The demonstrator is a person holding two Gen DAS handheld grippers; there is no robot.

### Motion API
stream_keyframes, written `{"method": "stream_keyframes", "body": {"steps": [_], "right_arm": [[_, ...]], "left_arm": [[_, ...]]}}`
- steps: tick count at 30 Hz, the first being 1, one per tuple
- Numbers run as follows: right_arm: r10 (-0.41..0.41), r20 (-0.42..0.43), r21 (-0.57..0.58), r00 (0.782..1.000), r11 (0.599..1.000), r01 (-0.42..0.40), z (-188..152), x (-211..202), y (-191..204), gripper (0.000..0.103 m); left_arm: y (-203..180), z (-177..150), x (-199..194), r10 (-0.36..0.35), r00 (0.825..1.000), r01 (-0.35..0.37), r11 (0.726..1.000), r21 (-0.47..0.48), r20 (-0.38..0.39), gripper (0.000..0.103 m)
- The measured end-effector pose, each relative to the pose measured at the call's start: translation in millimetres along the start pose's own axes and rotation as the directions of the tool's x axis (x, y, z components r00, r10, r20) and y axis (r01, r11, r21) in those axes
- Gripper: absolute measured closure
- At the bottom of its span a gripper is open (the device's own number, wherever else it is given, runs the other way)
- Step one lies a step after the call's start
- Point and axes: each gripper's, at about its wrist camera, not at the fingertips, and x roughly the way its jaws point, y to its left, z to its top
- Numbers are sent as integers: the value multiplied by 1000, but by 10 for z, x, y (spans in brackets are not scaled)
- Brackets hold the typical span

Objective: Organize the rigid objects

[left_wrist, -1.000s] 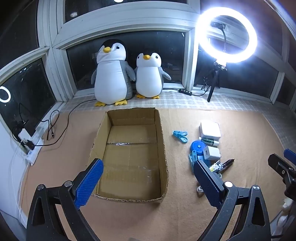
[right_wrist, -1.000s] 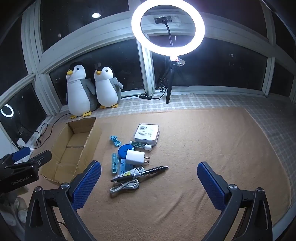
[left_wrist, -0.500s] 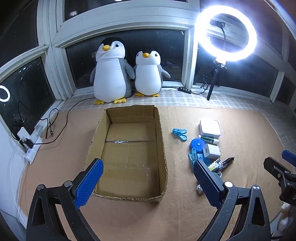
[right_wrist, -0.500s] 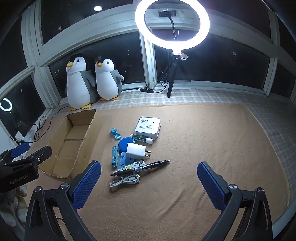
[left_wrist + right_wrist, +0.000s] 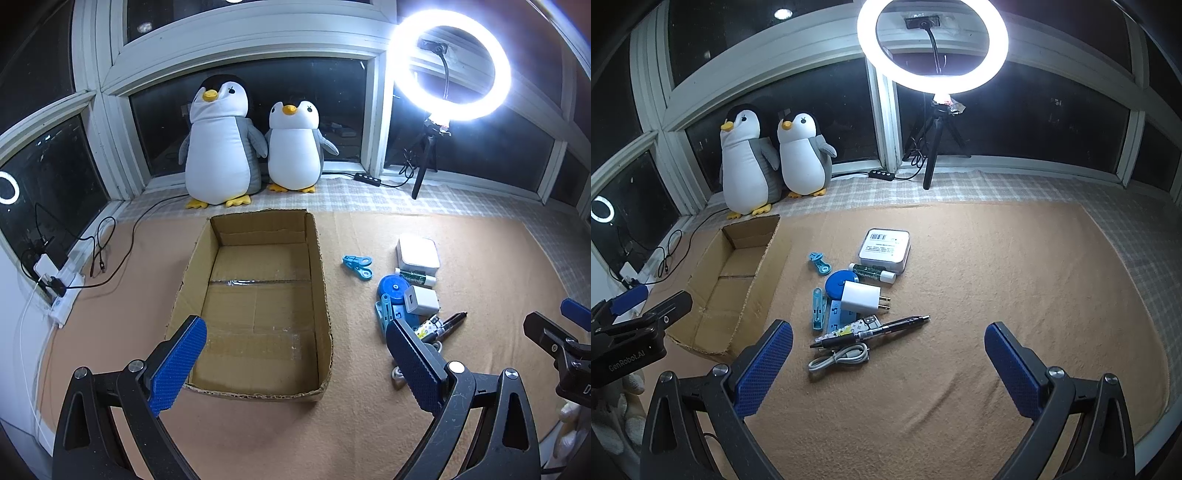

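In the left wrist view, a power strip [image 5: 55, 288] with trailing cables sits at the left edge, and two penguins [image 5: 251, 144] stand against the window at upper centre. Below them the box [image 5: 321, 266] lies open and empty at centre frame. The left gripper [image 5: 295, 354] hangs over its near end, fingers [image 5: 177, 365] spread wide and holding nothing.

Right of the box, in the right wrist view, the loose things lie in a tight heap at centre frame: a blue clip [image 5: 820, 263] a little apart at the upper left, a white case [image 5: 884, 249] at the top, a tube [image 5: 873, 272] just below it, a blue disc [image 5: 836, 285] partly under a charger [image 5: 862, 297], a second clip [image 5: 819, 308], a pen [image 5: 871, 332] and a coiled cable [image 5: 838, 357] nearest the camera. The right gripper [image 5: 888, 363] hovers just short of the cable, fingers [image 5: 764, 373] spread and empty. A ring light [image 5: 932, 40] glares at the top.

Nothing is in the box yet, by my reading. The heap is the risk: things overlap, so closing on the charger or pen may drag a neighbour along or scatter it. The pen is thin and could roll out of the fingers; the cable is limp and may snag. The box wall could also catch a carried item.
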Motion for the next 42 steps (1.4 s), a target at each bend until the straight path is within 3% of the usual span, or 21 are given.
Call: {"method": "stream_keyframes", "body": {"steps": [42], "right_arm": [[11,-39,13,999,1000,-10,-9,37,37,0]], "left_arm": [[20,25,-9,-5,1000,5,1000,-1,-4,4]]}}
